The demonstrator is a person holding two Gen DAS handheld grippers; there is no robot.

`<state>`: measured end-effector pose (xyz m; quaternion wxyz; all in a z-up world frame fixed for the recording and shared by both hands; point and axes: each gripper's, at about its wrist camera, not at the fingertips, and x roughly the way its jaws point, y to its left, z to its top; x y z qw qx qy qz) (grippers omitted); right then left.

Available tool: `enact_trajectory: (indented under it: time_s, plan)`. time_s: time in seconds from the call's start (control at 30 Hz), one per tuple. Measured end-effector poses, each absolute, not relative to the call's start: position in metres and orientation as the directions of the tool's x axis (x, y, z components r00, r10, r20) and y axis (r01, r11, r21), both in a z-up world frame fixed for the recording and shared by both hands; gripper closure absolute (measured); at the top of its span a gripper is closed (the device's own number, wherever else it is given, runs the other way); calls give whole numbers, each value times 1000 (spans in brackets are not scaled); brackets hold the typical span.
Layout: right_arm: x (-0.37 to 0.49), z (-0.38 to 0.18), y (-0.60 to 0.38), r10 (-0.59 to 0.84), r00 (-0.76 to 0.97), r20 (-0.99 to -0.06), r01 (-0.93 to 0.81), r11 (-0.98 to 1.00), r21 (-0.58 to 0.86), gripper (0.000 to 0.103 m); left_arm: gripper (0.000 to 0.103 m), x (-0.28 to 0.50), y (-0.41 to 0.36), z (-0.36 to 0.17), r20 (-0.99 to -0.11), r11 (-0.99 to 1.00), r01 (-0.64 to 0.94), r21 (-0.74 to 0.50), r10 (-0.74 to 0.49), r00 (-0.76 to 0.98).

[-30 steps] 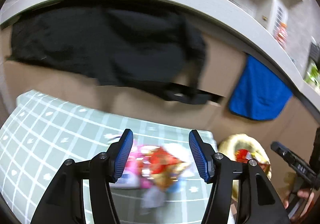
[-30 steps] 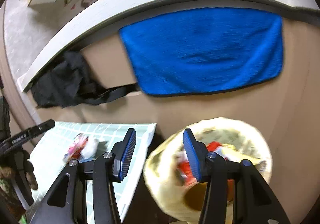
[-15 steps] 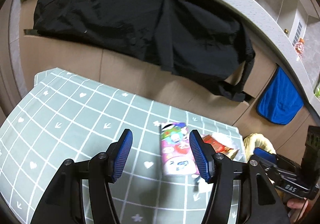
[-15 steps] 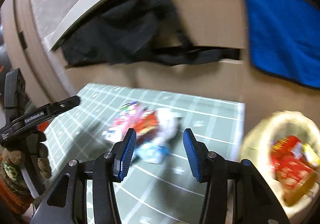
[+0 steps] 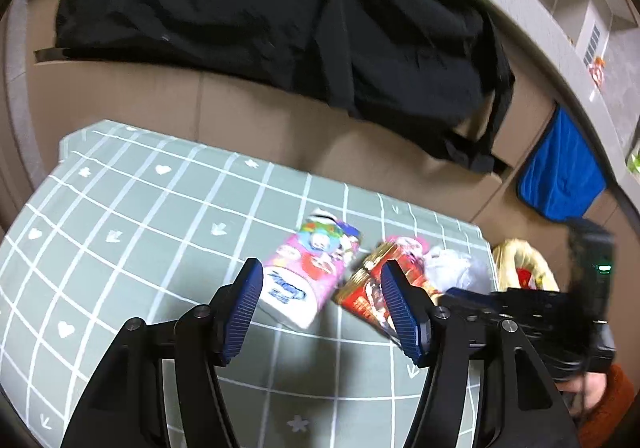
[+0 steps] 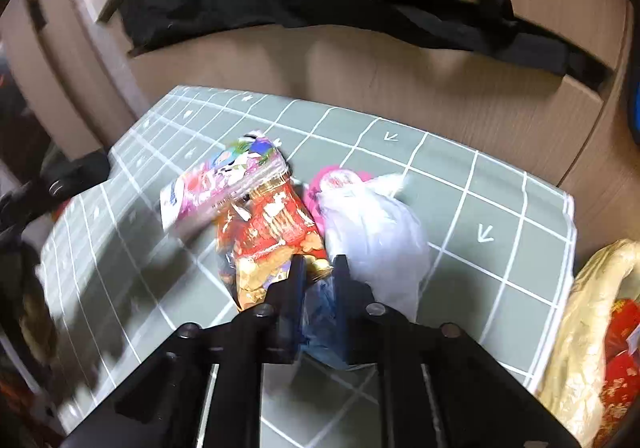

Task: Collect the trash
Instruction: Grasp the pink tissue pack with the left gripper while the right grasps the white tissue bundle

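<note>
Right wrist view: right gripper point(image 6: 318, 272) pinches a blue wrapper point(image 6: 320, 332) among table litter, lifting toward the basket point(image 6: 592, 308) likely next; left gripper point(image 5: 322, 306) gapes empty.

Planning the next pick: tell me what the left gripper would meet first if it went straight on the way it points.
Most likely the pink tissue pack, lying flat on the green checked cloth just ahead between the open fingers of the left gripper. Depth is hard to judge through the fisheye.
</note>
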<state>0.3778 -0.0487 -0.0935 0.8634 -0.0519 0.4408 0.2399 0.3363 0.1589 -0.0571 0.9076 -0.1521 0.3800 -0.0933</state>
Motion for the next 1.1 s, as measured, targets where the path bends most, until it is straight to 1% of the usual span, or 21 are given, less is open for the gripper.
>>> enact_trajectory:
  time_s: [0.03,0.07,0.2,0.27,0.3,0.33,0.37,0.4,0.5,0.6,0.73,0.77,0.8,0.83,0.87,0.9,1.0,1.07,1.1]
  plan:
    - [373,-90,-54,381,501,-777,-457,879,136,98,41,339,155,-59,-665,938,68,-341,-291,688]
    - [370,-86,-60,390,509,-767,-450,880,149,98,40,344,149,-62,-669,940,84,-330,-296,682]
    - [356,-60,-90,401,575,-713,-410,895,173,98,36,363,138,-73,-684,956,115,-269,-273,676]
    - [349,-47,-104,388,623,-679,-388,907,163,96,36,374,136,-81,-710,966,123,-228,-252,658]
    - [347,-41,-110,385,640,-665,-381,911,160,90,36,378,136,-86,-723,969,123,-214,-242,648]
    - [345,-38,-115,385,650,-656,-377,912,162,76,36,382,137,-90,-734,971,120,-205,-234,638]
    - [344,-36,-118,388,656,-648,-375,912,166,67,36,386,138,-95,-749,973,113,-200,-226,623]
    - [342,-35,-123,394,662,-637,-373,911,176,55,36,390,139,-98,-756,974,110,-200,-225,615]
    - [345,-43,-126,394,654,-645,-353,914,200,54,36,400,139,-109,-777,977,91,-194,-210,593]
    - [349,-60,-123,409,617,-672,-341,909,240,54,36,407,140,-112,-774,975,60,-212,-205,599]
    - [343,-77,-103,419,574,-703,-379,897,225,54,39,414,142,-117,-798,970,18,-242,-209,565]
    - [342,-79,-97,421,567,-708,-394,894,215,54,41,416,141,-116,-807,973,16,-231,-200,555]
    - [341,-80,-93,418,565,-711,-405,891,203,54,47,417,141,-116,-810,974,12,-228,-196,553]
    - [341,-81,-87,410,565,-716,-414,892,184,54,49,417,142,-115,-808,972,7,-235,-199,554]
    - [341,-82,-81,400,566,-721,-420,892,166,54,55,414,145,-112,-802,969,-8,-246,-199,563]
    - [342,-84,-76,390,565,-727,-424,893,149,54,58,411,146,-109,-797,968,-16,-249,-195,572]
    - [350,-92,-62,336,569,-751,-420,903,86,54,58,398,147,-98,-775,972,-18,-236,-177,606]
    - [357,-100,-56,261,595,-760,-391,920,10,54,58,391,146,-91,-764,974,-15,-226,-168,623]
    - [360,-103,-56,255,597,-761,-388,922,5,51,58,386,145,-86,-758,976,-12,-219,-163,632]
